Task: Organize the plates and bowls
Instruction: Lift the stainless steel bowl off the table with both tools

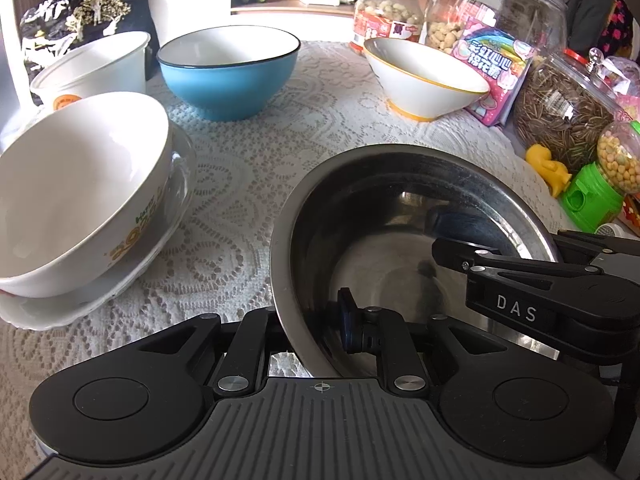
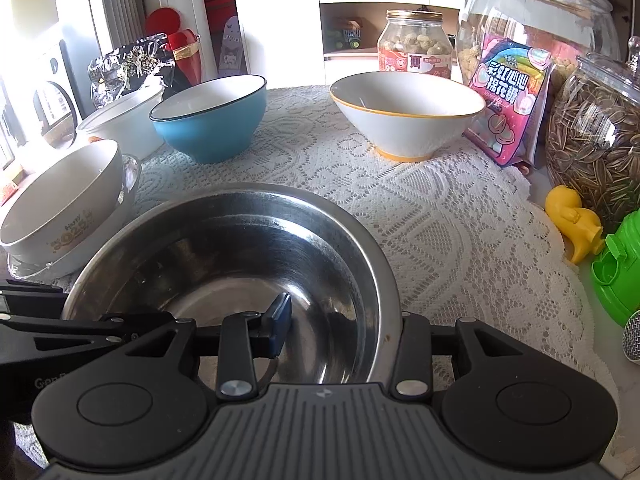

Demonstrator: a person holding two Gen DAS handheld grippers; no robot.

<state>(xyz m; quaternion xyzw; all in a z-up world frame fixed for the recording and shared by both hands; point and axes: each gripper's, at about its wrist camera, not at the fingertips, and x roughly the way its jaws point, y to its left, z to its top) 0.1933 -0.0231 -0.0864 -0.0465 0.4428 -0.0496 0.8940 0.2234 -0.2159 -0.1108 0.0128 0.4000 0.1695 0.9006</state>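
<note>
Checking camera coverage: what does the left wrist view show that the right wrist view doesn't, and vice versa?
Left wrist only: a green dispenser with its globe of yellow balls, and the white plate clearly under the stacked bowls.
Right wrist only: a red bottle beside the foil bag.
Both: the steel bowl gripped on its rim by the left gripper and right gripper, the blue bowl, and the yellow-rimmed bowl.
</note>
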